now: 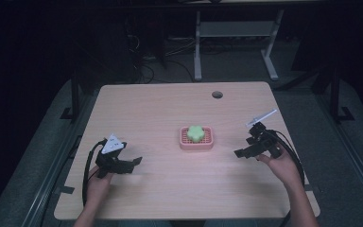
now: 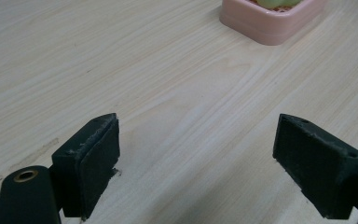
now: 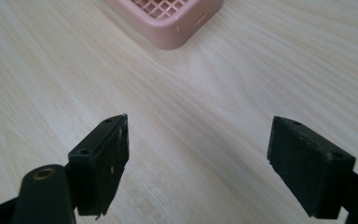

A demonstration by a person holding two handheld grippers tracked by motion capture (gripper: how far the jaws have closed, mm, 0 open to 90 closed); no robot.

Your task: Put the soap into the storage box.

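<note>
A pink slotted tray [image 1: 196, 144] sits near the middle of the wooden table, and a green flower-shaped piece [image 1: 196, 133] lies in it. In the left gripper view the tray [image 2: 270, 28] is at the top right with a sliver of the green piece [image 2: 279, 3]. The right gripper view has the tray's corner [image 3: 168, 32] at the top. My left gripper [image 1: 135, 161] is held low at the table's front left, open and empty, pointing toward the tray. My right gripper [image 1: 240, 152] is to the tray's right, open and empty too.
The table [image 1: 170, 189] has a round cable hole [image 1: 217, 94] at its far right. Its front edge is close to both forearms. Beyond the far edge stand white desk legs [image 1: 197, 52] and cables on a dark floor.
</note>
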